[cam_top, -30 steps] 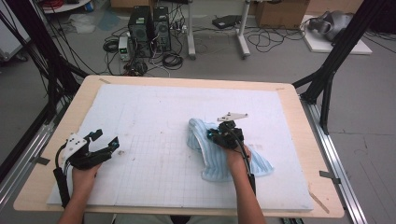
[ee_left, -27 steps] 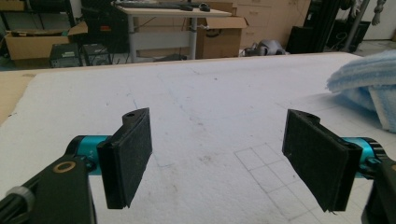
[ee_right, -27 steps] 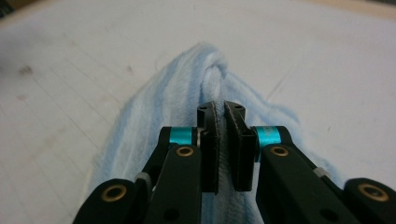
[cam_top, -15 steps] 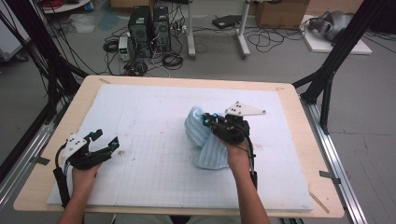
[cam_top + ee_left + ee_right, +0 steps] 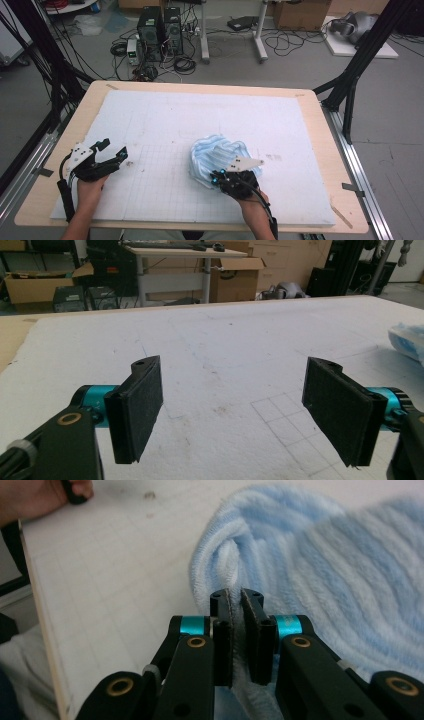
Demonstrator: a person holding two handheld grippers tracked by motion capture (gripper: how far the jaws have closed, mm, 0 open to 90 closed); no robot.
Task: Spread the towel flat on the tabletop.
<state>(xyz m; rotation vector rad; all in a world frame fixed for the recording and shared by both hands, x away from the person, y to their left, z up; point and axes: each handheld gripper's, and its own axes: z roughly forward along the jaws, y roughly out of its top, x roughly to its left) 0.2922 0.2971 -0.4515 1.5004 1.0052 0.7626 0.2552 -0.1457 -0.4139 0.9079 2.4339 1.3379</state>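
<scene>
A light blue striped towel (image 5: 220, 152) lies bunched on the white mat, right of the middle. My right gripper (image 5: 214, 174) sits at the towel's near edge, shut on a fold of it. In the right gripper view the two pads pinch the towel (image 5: 310, 570) edge between them at the right gripper (image 5: 236, 597). My left gripper (image 5: 114, 149) rests at the left side of the mat, jaws wide open with nothing between them. In the left gripper view the left gripper (image 5: 235, 405) faces bare mat, and a corner of the towel (image 5: 407, 340) shows at the far right.
A white foam mat (image 5: 200, 115) with a faint pencilled grid covers the wooden table (image 5: 65, 135). Black frame struts (image 5: 350, 85) rise at the table's right and left. Computers and cables (image 5: 160, 30) stand on the floor beyond the far edge.
My right gripper has pulled back toward the near edge with the towel in it, and the towel has gathered into a heap ahead of it. The left hand stayed still.
</scene>
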